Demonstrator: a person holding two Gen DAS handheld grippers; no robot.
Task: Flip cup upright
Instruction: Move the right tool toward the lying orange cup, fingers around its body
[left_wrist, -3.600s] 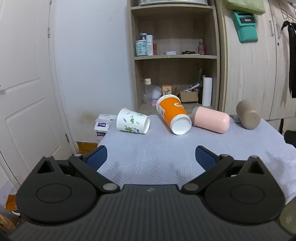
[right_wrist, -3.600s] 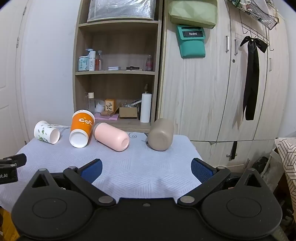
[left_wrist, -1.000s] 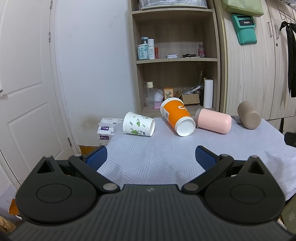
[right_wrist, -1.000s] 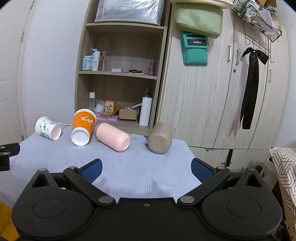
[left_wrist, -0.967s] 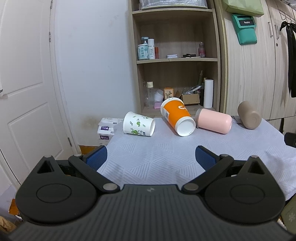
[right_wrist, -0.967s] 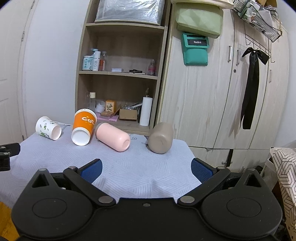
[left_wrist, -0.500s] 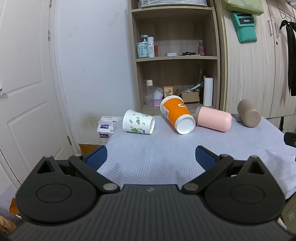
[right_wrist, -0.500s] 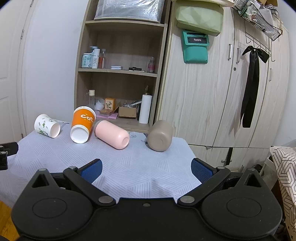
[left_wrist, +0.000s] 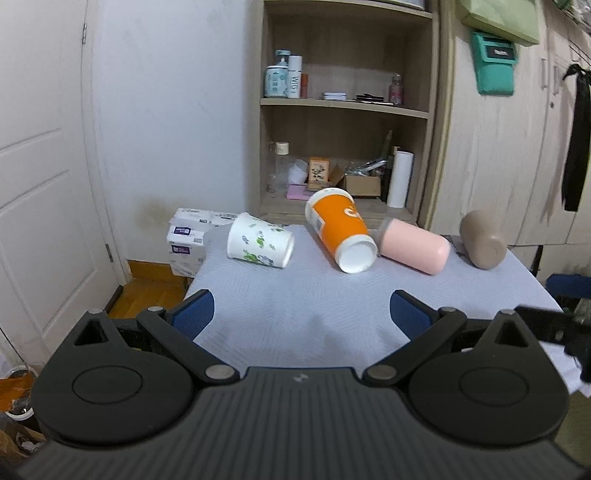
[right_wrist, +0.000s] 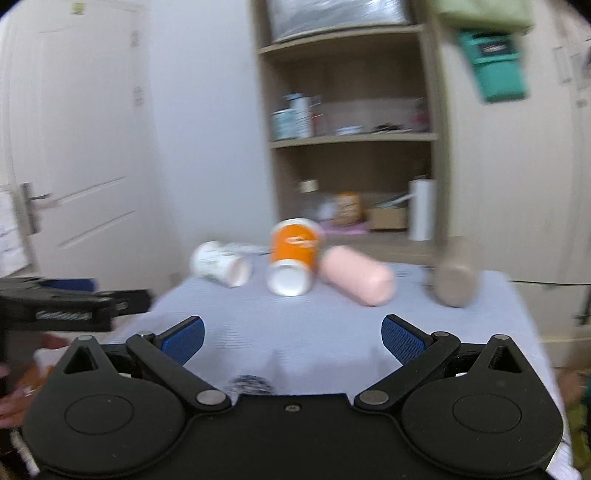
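Several cups lie on their sides in a row at the far side of the cloth-covered table (left_wrist: 295, 302): a white cup with green leaf print (left_wrist: 260, 245), an orange paper cup (left_wrist: 340, 229), a pink cup (left_wrist: 413, 245) and a beige cup (left_wrist: 482, 239). The right wrist view, blurred, shows the same white cup (right_wrist: 219, 264), orange cup (right_wrist: 293, 254), pink cup (right_wrist: 356, 275) and beige cup (right_wrist: 454, 282). My left gripper (left_wrist: 301, 314) is open and empty, short of the cups. My right gripper (right_wrist: 291, 336) is open and empty, facing the orange cup.
A wooden shelf unit (left_wrist: 347, 110) with bottles and boxes stands behind the table. Wardrobe doors (left_wrist: 517, 147) are to the right, a white door (left_wrist: 40, 184) to the left. Tissue packs (left_wrist: 188, 236) sit beyond the table's left edge. The left gripper's body (right_wrist: 66, 304) shows at the left.
My right gripper has swung left and forward, now facing the orange cup, with motion blur. My left gripper has edged forward. The cups have not moved.
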